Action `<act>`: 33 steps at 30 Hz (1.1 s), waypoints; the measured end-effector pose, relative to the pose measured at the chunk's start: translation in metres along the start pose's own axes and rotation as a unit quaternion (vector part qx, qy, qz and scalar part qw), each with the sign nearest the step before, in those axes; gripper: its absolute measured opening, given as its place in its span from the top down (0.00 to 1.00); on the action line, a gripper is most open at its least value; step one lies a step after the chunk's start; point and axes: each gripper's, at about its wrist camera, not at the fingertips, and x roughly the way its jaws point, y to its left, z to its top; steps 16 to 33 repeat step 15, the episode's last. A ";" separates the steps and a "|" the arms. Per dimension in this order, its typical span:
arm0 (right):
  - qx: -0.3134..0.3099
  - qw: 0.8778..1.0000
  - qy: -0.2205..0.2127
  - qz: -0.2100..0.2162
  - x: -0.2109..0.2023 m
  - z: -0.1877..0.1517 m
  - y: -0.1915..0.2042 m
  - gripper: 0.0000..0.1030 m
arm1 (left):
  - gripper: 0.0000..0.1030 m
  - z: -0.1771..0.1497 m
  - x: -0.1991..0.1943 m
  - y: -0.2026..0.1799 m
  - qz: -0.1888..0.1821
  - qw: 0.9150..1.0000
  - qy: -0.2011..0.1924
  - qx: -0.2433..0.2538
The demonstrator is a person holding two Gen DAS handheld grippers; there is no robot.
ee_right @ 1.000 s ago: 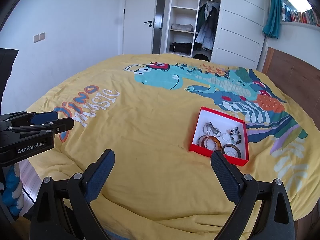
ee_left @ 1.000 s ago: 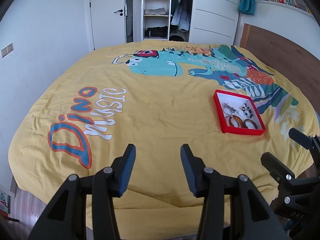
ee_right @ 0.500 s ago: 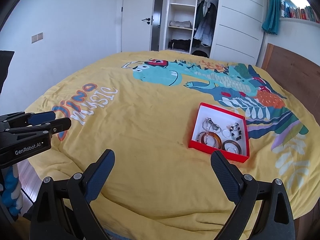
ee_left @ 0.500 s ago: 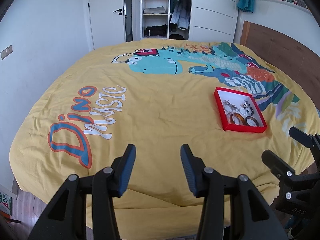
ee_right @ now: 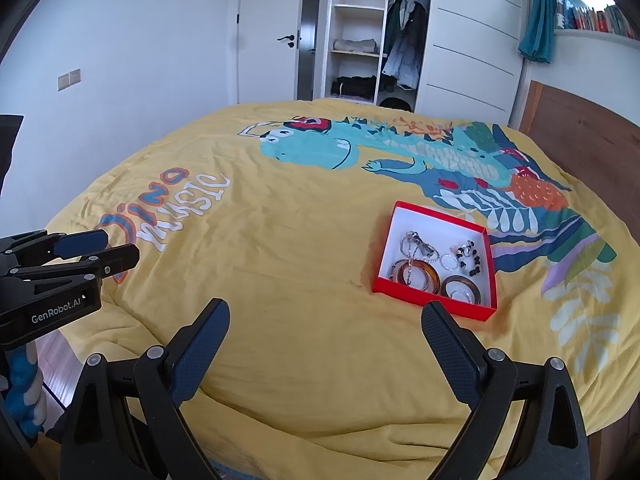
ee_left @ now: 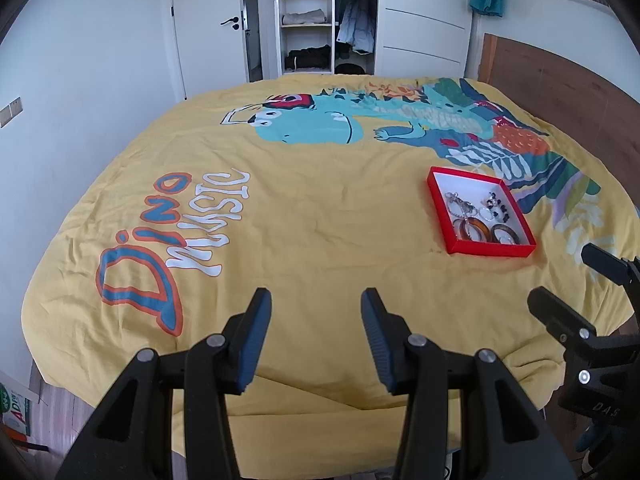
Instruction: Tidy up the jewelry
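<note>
- Grippers are hovering over the near edge of the bed, both empty. The left gripper (ee_left: pixel 316 336) is holding its jaws part-way apart; the right gripper (ee_right: pixel 326 344) is holding its jaws spread wide.
- Bedspread (ee_right: pixel 280 280), yellow with a dinosaur print, is carrying the only task item and is lying loosely wrinkled under both tools.
- Red box (ee_right: pixel 434 304) is sitting on the right half of the bed, nearer the near edge than the far edge, close to the printed foliage toward the right edge.
- Box contents are lying loose on the white lining: two amber bangles (ee_right: pixel 420 274) along the near wall, a silver chain (ee_right: pixel 416 246) behind them, and small rings and dark beads (ee_right: pixel 466 258) toward the far right corner.
- Key relation: the box is lying ahead and to the right of both tools. In the right wrist view it is sitting just beyond the right finger (ee_right: pixel 452 356); in the left wrist view it is lying well off to the right. The right gripper is judged the nearer tool.
- Box long axis is running roughly from the near edge toward the far edge, slightly skewed.
- Wardrobe (ee_right: pixel 360 40) and door are standing beyond the far edge.
</note>
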 end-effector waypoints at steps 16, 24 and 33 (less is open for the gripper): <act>0.002 1.000 0.001 0.000 0.001 -0.001 -0.004 0.07 | 0.57 0.000 0.000 -0.002 0.000 1.000 0.002 0.002; 0.002 1.000 0.001 0.000 0.001 -0.001 -0.004 0.07 | 0.57 0.000 0.000 -0.002 0.000 1.000 0.002 0.002; 0.002 1.000 0.001 0.000 0.001 -0.001 -0.004 0.07 | 0.57 0.000 0.000 -0.002 0.000 1.000 0.002 0.002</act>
